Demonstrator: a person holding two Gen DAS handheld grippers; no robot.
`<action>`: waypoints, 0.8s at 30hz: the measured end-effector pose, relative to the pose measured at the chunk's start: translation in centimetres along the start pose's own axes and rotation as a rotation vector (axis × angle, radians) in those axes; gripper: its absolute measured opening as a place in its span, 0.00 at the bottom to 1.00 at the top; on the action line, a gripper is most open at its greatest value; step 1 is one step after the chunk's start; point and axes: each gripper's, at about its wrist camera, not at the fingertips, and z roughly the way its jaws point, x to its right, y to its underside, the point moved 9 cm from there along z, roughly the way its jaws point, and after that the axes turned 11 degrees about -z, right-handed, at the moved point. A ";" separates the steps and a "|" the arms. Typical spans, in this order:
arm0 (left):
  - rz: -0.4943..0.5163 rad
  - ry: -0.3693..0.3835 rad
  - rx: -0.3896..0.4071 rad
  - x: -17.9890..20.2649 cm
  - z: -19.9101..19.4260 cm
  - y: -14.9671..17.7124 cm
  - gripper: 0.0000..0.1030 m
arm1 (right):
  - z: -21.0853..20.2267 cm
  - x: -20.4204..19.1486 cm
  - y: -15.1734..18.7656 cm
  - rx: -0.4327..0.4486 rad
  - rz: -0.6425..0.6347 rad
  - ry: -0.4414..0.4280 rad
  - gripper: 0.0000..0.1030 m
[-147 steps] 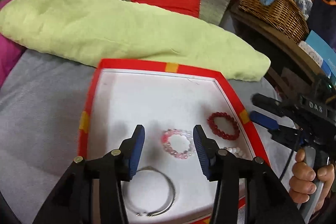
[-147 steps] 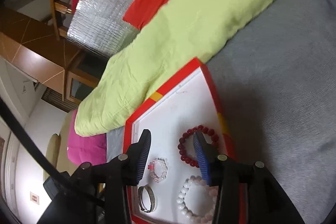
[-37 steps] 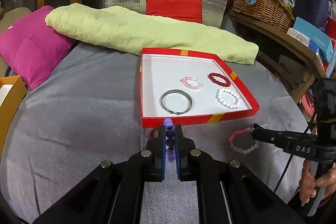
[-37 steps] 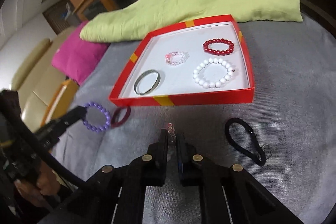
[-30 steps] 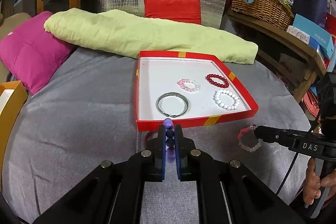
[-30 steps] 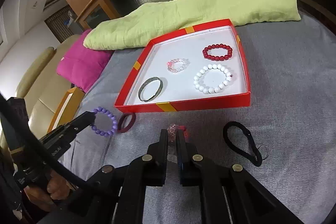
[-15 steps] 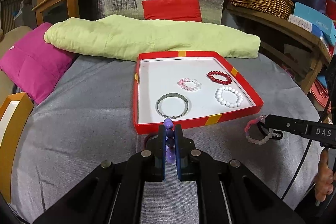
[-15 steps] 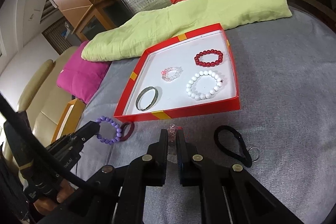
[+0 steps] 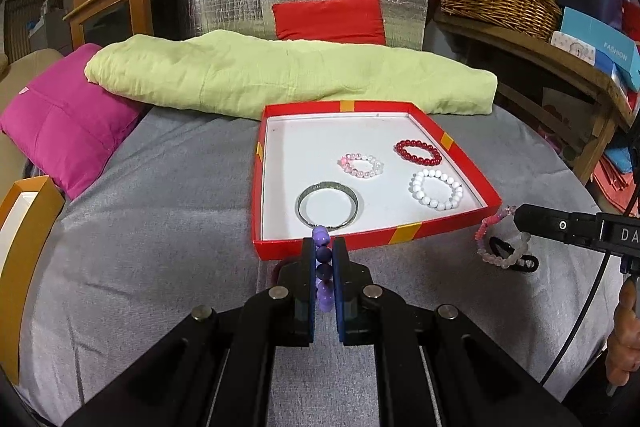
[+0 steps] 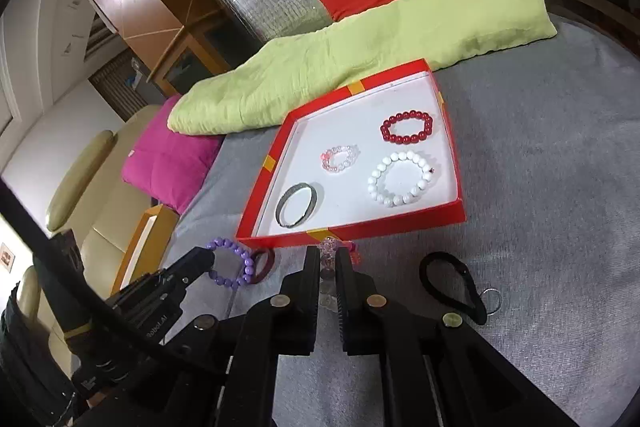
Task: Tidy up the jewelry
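A red tray (image 9: 376, 241) with a white floor sits on the grey cloth and holds a silver bangle (image 9: 327, 205), a pink bead bracelet (image 9: 362, 165), a red bead bracelet (image 9: 418, 151) and a white bead bracelet (image 9: 436, 188). My left gripper (image 9: 323, 247) is shut on a purple bead bracelet (image 10: 232, 267), held just in front of the tray's near wall. My right gripper (image 10: 328, 259) is shut on a pale pink bead bracelet (image 9: 502, 245), held in the air near the tray's right front corner.
A dark red ring (image 10: 262, 261) lies on the cloth by the tray's near left corner. A black hair tie (image 10: 454, 285) lies to the right. A green cushion (image 9: 280, 75), a magenta pillow (image 9: 64, 119) and an orange box (image 9: 24, 247) border the cloth.
Both grippers have gone from open over the tray to shut on bracelets in front of it. In the last second both have lifted slightly; the pink bracelet moved right.
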 end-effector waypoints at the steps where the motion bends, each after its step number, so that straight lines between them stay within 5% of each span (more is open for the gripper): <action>1: -0.001 0.002 0.004 0.0 0.0 -0.1 0.08 | -0.1 0.0 -0.1 0.004 0.004 -0.001 0.08; 24: -0.008 0.010 0.008 0.2 -0.2 -0.1 0.08 | -0.1 0.5 -0.2 0.006 0.040 -0.001 0.08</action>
